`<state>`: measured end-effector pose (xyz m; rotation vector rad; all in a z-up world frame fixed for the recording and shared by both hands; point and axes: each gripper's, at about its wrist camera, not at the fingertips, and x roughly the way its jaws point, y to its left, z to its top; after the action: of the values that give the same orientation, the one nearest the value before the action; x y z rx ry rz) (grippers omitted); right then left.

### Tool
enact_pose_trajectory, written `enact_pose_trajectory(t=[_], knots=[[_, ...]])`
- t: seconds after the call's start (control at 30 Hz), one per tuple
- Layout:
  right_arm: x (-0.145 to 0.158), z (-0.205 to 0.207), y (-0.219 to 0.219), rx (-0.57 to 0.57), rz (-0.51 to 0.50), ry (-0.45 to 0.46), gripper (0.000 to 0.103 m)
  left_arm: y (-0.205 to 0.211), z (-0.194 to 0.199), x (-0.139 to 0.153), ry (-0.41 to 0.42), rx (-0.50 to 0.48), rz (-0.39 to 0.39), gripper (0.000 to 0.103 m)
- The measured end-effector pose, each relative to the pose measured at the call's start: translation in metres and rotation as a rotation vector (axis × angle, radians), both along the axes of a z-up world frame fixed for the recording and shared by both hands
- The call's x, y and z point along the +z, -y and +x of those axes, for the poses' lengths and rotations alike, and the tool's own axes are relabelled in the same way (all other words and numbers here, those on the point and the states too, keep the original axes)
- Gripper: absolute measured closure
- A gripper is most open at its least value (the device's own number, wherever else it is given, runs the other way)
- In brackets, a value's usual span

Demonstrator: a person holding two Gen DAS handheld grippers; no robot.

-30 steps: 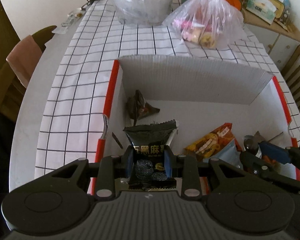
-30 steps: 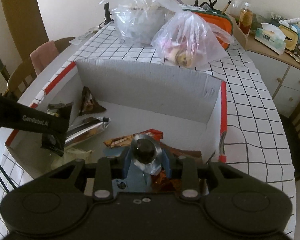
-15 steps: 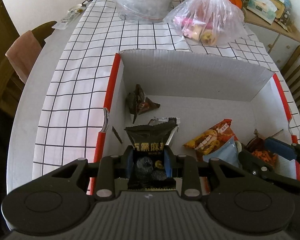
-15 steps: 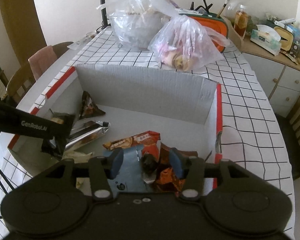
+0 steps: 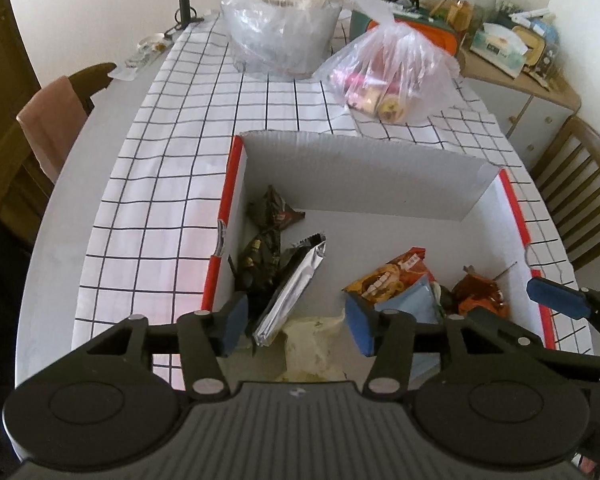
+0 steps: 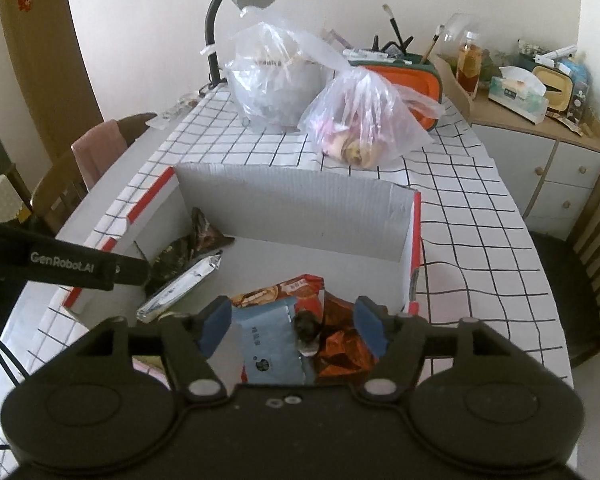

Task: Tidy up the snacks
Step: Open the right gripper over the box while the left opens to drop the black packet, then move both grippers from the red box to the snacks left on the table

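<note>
Hovering over the near edge of the box (image 5: 380, 176), the left gripper (image 5: 296, 326) stood wide with nothing between its blue pads; the right gripper (image 6: 292, 326) was likewise wide and empty, above the packets at the lower right of the box.

Every snack lay inside the box, which sat on the checked bench (image 5: 172, 184). In the left wrist view a silver packet (image 5: 290, 294) lay at lower centre, its long axis running from lower left to upper right, its crimped end pointing up and right toward the box's middle. Left of it, against the red-edged wall, sat a crumpled black packet (image 5: 260, 260), and further up a dark pyramid-shaped packet (image 5: 274, 216) pointing its tip toward the upper left. At right centre an orange packet (image 5: 392, 276) lay partly under a blue one (image 5: 414, 300), with a crinkled copper wrapper (image 5: 480, 300) beside them. A pale packet (image 5: 312, 344) showed just under the left gripper.

By the look of them, all were light, soft foil or film pouches, slippery and easily crushed. The silver packet would probably best be taken across its narrow width near the middle, or by a crimped end seam; the pyramid by its top seam. A gentle squeeze seemed wise, since the contents might break.
</note>
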<state>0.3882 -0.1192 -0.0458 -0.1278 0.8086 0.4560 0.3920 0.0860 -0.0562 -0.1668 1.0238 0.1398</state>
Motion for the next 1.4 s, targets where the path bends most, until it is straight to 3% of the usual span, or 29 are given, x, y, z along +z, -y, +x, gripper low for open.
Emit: enact_pose_trajectory(t=[0.2,0.4,0.8,1.4], knots=[[0.018,-0.018,0.007,-0.001,0.034,0.023,0.023,0.001,-0.020,0.016,0.040,-0.004,-0.007,0.047],[0.036,-0.039,0.012,0.008,0.064,0.055,0.018,0.004,-0.045,0.035,0.099,-0.024,-0.021,0.038],[0.058,-0.090,0.024,0.024,0.110,0.097,0.003,0.007,-0.098,0.058,0.165,-0.042,-0.037,0.035],[0.045,-0.157,0.044,0.036,0.139,0.061,0.000,0.009,-0.174,0.044,0.168,-0.073,-0.052,0.027]])
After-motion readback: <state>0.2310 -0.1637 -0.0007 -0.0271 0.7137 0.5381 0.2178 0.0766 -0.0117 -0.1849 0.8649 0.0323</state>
